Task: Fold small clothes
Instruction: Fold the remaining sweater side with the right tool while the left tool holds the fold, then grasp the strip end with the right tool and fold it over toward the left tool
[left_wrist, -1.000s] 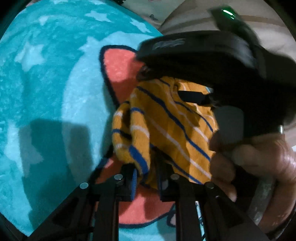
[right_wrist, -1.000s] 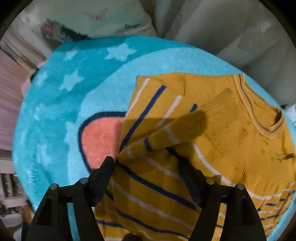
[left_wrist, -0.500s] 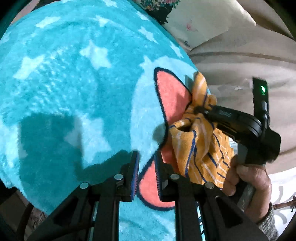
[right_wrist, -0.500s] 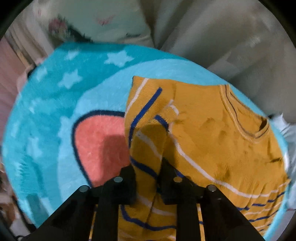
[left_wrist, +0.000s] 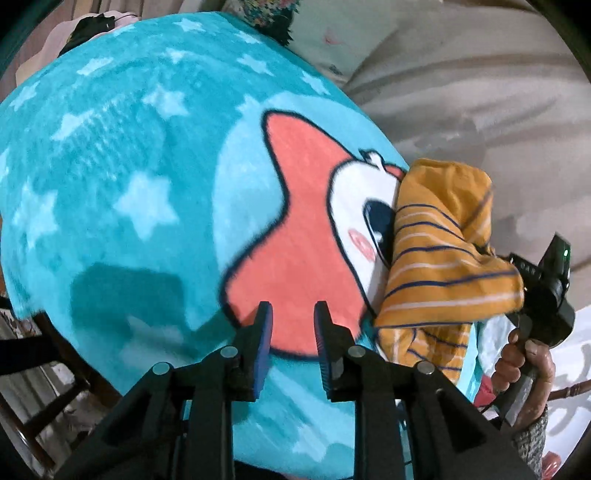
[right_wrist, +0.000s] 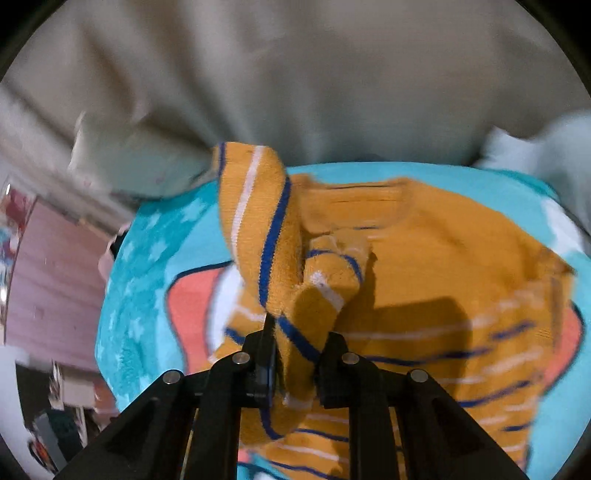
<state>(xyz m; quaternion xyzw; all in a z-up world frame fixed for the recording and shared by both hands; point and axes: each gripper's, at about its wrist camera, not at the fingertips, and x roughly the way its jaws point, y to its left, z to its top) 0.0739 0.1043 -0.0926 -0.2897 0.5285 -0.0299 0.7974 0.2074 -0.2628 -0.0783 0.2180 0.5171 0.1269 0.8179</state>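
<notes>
R gripper (right_wrist: 297, 350) is clamped on a bunched part of the sweater (right_wrist: 424, 266), prob. a sleeve, lifted above the body, which lies flat on the blanket (right_wrist: 144, 266) ahead of the jaws. L gripper (left_wrist: 292, 332) has a narrow gap and holds nothing; the sweater is right of its jaws. I judge the fold as early: one side is being brought over, the rest and final halving are left.

My left claw (left_wrist: 292, 334), which pinched the striped sweater (right_wrist: 424, 266) a second ago, now hangs empty and apart over the blanket (left_wrist: 122, 166), while my right claw (right_wrist: 297, 354) lifts a bunched fold.
</notes>
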